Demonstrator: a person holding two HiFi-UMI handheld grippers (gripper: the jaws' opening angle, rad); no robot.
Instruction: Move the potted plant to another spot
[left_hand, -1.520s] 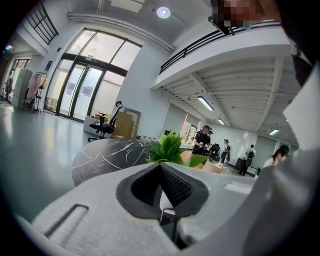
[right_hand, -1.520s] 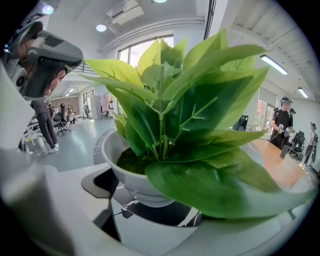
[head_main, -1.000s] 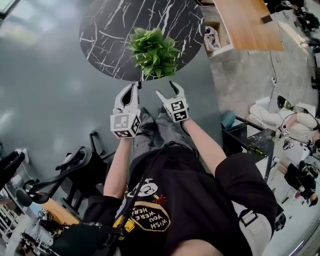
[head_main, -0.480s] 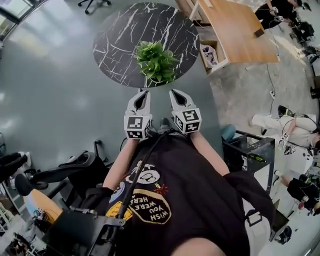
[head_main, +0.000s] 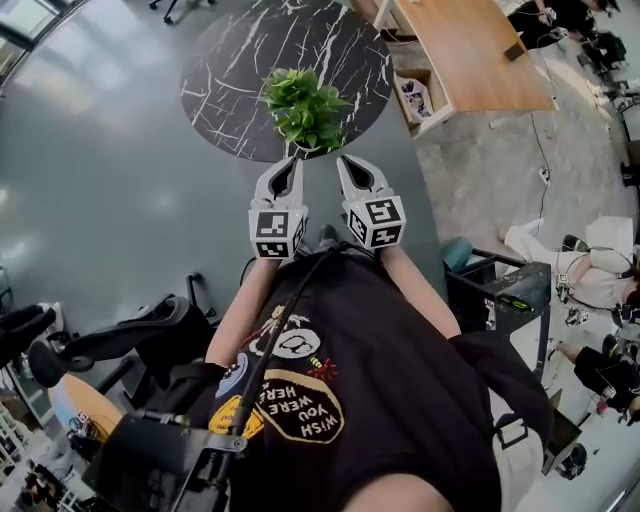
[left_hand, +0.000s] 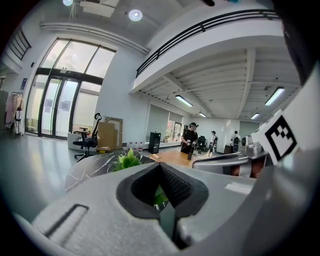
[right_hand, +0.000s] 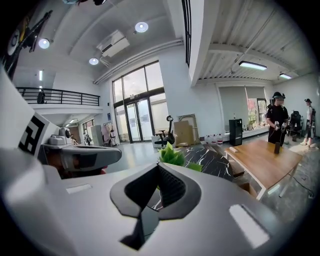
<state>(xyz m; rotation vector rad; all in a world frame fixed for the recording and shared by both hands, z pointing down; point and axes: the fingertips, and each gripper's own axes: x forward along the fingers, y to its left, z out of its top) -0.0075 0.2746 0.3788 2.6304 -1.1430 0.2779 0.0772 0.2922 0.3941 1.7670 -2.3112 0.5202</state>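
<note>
- Standing at the near edge of the round black marble table (head_main: 225, 70), the potted plant (head_main: 303, 105) sits untouched.
- Left gripper (head_main: 291, 160) and right gripper (head_main: 345, 160) hover side by side just short of it, jaws pressed together and empty.

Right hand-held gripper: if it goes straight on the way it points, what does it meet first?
Most likely the green leafy potted plant on the round black marble-patterned table. The right hand-held gripper, jaws shut and empty, aims at it with nothing between. Leaves or pot first: unclear.
</note>
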